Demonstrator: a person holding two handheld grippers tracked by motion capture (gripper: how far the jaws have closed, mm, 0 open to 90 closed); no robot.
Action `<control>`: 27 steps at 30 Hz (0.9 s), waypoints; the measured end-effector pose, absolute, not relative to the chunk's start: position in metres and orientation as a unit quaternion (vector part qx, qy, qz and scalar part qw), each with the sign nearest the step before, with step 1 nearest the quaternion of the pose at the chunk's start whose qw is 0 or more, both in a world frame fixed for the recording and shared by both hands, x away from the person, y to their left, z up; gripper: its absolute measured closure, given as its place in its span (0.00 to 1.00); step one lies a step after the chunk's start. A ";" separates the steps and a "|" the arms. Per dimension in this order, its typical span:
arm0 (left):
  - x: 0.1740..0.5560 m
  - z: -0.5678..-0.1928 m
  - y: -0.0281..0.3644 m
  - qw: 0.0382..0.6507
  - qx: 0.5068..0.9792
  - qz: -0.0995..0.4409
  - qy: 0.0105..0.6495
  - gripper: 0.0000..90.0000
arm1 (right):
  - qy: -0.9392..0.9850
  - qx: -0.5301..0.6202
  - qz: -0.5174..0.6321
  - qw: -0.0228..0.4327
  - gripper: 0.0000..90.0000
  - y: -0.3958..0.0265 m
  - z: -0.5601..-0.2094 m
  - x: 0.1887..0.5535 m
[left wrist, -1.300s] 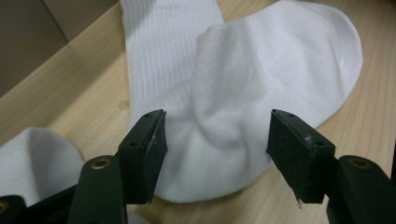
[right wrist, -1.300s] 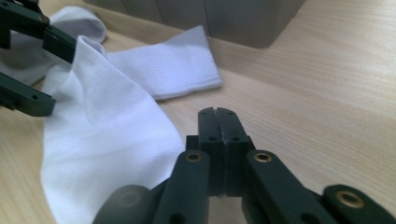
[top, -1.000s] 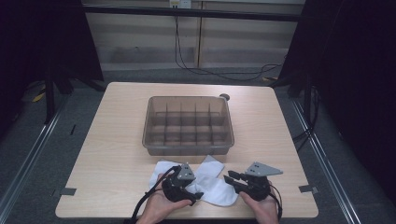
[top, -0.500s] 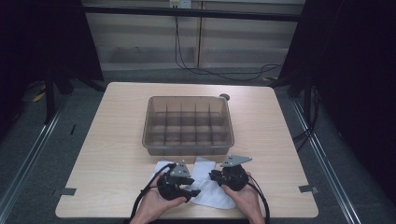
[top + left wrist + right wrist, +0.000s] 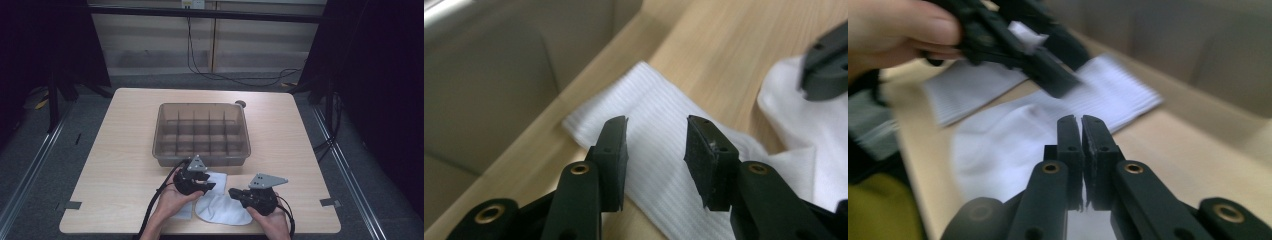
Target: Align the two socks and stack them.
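The left hand-held gripper (image 5: 656, 150) straddles the white sock's (image 5: 659, 130) ribbed cuff, jaws having just narrowed without gripping, ready to pinch, while the right hand-held gripper (image 5: 1081, 125) sits closed, apparently empty, just beside it.

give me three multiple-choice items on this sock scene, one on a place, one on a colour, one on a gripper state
1. Where do the white ribbed socks lie?
A. inside the grey divided plastic bin
B. on the light wooden table between the bin and the person
C. on the floor

2. What colour are the socks?
A. white
B. red
C. black

3. How do the right gripper's jaws stand?
A. wide open
C. holding the bin
B. shut together

Answers:
1 B: in the high view the socks lie on the light wooden table, on the near side of the grey divided plastic bin.
2 A: the ribbed cloth shows white under the left gripper.
3 B: in the right gripper view the right gripper has its jaws together, with no gap showing.
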State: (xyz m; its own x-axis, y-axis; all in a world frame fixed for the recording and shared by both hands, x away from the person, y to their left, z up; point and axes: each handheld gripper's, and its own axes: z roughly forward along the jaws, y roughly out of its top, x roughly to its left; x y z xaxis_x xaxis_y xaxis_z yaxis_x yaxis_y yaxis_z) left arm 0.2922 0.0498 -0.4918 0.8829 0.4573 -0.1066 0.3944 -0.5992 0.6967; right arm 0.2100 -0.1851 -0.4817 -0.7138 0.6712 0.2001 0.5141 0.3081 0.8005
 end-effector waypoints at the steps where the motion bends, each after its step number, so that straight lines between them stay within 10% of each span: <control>1: 0.292 -0.492 0.050 0.379 0.893 0.041 0.238 0.68 | 0.804 0.368 0.458 0.086 0.98 -0.185 -0.482 0.210; 27: 0.271 -0.489 0.114 0.371 0.868 0.090 0.317 0.65 | 0.798 0.454 0.365 0.154 0.97 -0.219 -0.502 0.224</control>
State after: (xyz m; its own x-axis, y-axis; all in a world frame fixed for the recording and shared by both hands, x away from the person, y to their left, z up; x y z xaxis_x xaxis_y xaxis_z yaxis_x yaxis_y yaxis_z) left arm 0.2707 0.1138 -0.4889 0.7827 0.6174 -0.0788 0.4839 -0.5240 0.7009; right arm 0.2245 -0.2192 -0.5015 -0.5405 0.8370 0.0854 0.6120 0.3215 0.7226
